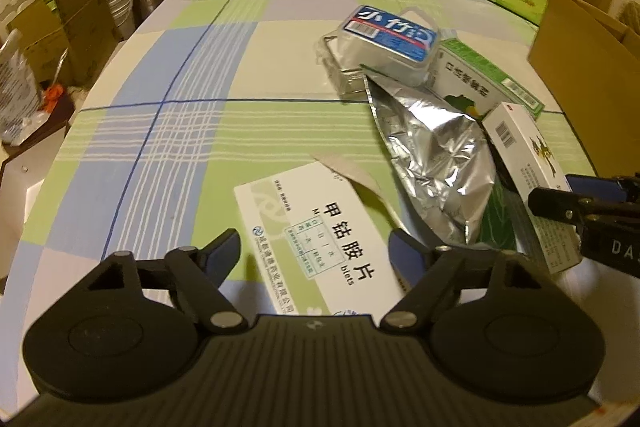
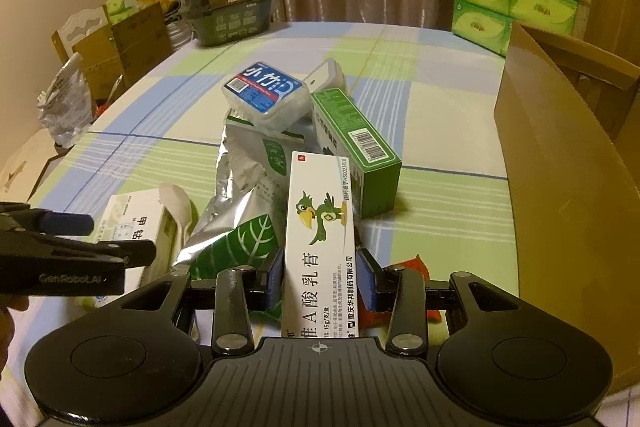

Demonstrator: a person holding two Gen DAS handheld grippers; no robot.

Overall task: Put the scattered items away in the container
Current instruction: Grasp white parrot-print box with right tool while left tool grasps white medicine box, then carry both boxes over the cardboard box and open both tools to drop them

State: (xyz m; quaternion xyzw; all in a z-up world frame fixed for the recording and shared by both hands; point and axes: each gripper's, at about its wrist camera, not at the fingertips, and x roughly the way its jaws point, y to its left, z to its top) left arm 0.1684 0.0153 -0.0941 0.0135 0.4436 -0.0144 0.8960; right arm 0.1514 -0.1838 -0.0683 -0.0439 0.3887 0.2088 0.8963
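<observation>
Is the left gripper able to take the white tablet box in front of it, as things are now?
Probably yes. The left gripper is open, the white tablet box lies between its fingers, and nothing covers that end.

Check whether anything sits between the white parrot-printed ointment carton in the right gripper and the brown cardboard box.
Nothing visible does. The right gripper holds the white parrot-printed ointment carton; only bare checked tablecloth lies toward the brown cardboard box. The green carton sits farther back.
</observation>
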